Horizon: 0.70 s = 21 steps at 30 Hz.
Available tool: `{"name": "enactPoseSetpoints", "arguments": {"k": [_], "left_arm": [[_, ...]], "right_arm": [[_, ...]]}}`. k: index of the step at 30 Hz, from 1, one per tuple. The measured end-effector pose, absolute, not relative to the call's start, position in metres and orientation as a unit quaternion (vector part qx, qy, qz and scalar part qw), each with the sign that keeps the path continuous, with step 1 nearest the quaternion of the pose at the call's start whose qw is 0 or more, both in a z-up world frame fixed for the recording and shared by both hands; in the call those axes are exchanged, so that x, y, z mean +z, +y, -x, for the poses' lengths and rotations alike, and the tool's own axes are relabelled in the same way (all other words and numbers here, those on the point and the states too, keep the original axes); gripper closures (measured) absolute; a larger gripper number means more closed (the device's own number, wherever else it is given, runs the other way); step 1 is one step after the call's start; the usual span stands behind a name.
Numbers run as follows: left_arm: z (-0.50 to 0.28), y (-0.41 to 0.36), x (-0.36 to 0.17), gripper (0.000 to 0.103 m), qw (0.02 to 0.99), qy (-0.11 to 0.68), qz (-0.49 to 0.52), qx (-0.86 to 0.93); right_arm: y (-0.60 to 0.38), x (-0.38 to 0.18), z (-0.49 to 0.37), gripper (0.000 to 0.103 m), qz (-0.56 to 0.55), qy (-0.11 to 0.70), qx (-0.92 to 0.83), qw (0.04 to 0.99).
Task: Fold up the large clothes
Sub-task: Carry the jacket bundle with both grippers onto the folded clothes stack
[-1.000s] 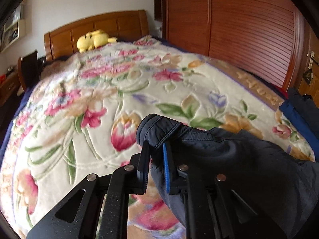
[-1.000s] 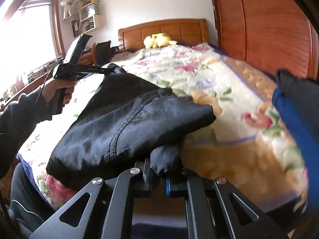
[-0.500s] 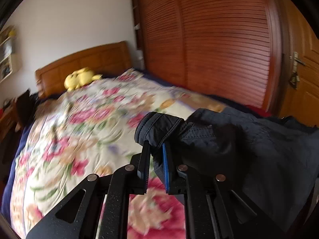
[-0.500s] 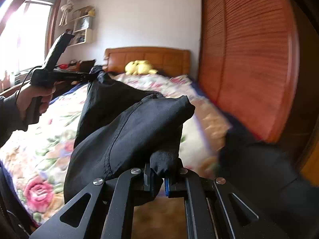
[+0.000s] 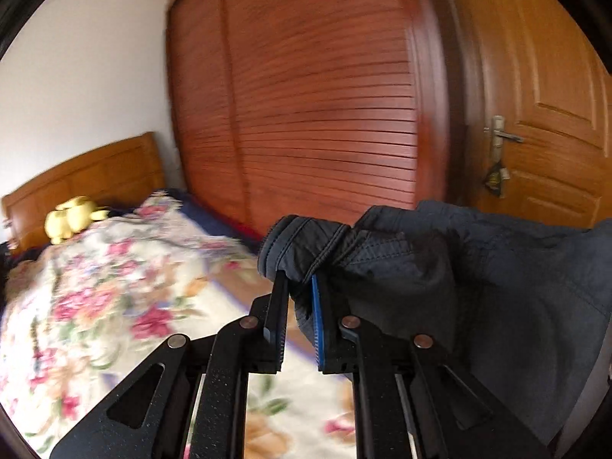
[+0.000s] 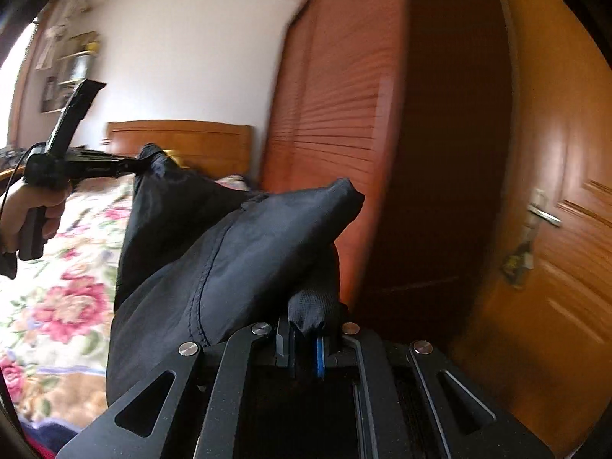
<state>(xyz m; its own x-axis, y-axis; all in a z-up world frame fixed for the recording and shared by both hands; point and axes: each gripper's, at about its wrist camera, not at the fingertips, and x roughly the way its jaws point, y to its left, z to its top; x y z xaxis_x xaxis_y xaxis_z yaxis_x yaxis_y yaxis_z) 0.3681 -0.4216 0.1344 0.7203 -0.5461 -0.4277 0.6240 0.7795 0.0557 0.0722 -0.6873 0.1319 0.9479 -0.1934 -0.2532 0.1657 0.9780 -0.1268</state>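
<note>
Fingers (image 5: 281, 306) of the left gripper (image 5: 299, 287) are clamping a thick, stitched edge of a dark navy garment (image 5: 478, 287), seen from the left wrist camera. A rolled hem is bulging just above the fingertips, and the rest of the cloth is hanging to the right of them, lifted clear of the bed (image 5: 95, 306). That bed, under a floral blanket, is lying below and to the left of the garment. A yellow plush toy (image 5: 70, 216) is sitting at the bed's far end, against the wooden headboard (image 5: 88, 176). A slatted wooden wardrobe (image 5: 313, 114) is standing beyond the bed, with a panelled door (image 5: 543, 114) to its right.

From the right wrist camera, the right gripper (image 6: 302, 338) is pinching a bunched corner of the same garment (image 6: 229, 260), its fingers (image 6: 282, 338) pressed nearly together on the fabric. The cloth is stretching up and to the left, above the bed (image 6: 57, 287), toward the left gripper (image 6: 132, 164). A person's hand (image 6: 36, 206) is gripping that tool's handle over the bed. The wardrobe (image 6: 325, 134) and the door (image 6: 554, 191) are blurring past on the far side of the bed.
</note>
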Motion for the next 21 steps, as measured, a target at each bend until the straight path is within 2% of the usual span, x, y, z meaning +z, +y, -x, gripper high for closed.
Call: {"name": "enactPoseSetpoints", "arguments": {"k": [7,11,14,16,18,19,21], "left_arm": [[-0.354,-0.506,0.073,0.091,0.889,0.243,-0.130,-0.366],[-0.360,-0.519,0.038,0.091,0.890,0.257,-0.168,-0.337],[-0.357,-0.519,0.025,0.091,0.884,0.259,-0.199,-0.334],[-0.354,-0.515,0.025,0.088,0.881,0.262,-0.199,-0.339],[-0.353,-0.509,0.025,0.076,0.876,0.276,-0.189,-0.347],[-0.350,-0.503,0.026,0.074,0.875,0.280,-0.182,-0.351],[-0.342,-0.498,0.025,0.071,0.873,0.280,-0.173,-0.360]], "right_arm": [[-0.745,0.098,-0.025,0.096,0.007,0.180,-0.155,0.971],[-0.763,0.051,-0.033,0.096,-0.011,0.259,-0.164,0.952],[-0.767,0.036,-0.034,0.095,-0.022,0.273,-0.172,0.946],[-0.766,0.033,-0.029,0.094,-0.038,0.272,-0.172,0.946],[-0.767,0.034,-0.037,0.091,-0.055,0.264,-0.169,0.948],[-0.767,0.036,-0.039,0.090,-0.060,0.261,-0.170,0.949],[-0.763,0.046,-0.040,0.082,-0.061,0.252,-0.176,0.949]]}}
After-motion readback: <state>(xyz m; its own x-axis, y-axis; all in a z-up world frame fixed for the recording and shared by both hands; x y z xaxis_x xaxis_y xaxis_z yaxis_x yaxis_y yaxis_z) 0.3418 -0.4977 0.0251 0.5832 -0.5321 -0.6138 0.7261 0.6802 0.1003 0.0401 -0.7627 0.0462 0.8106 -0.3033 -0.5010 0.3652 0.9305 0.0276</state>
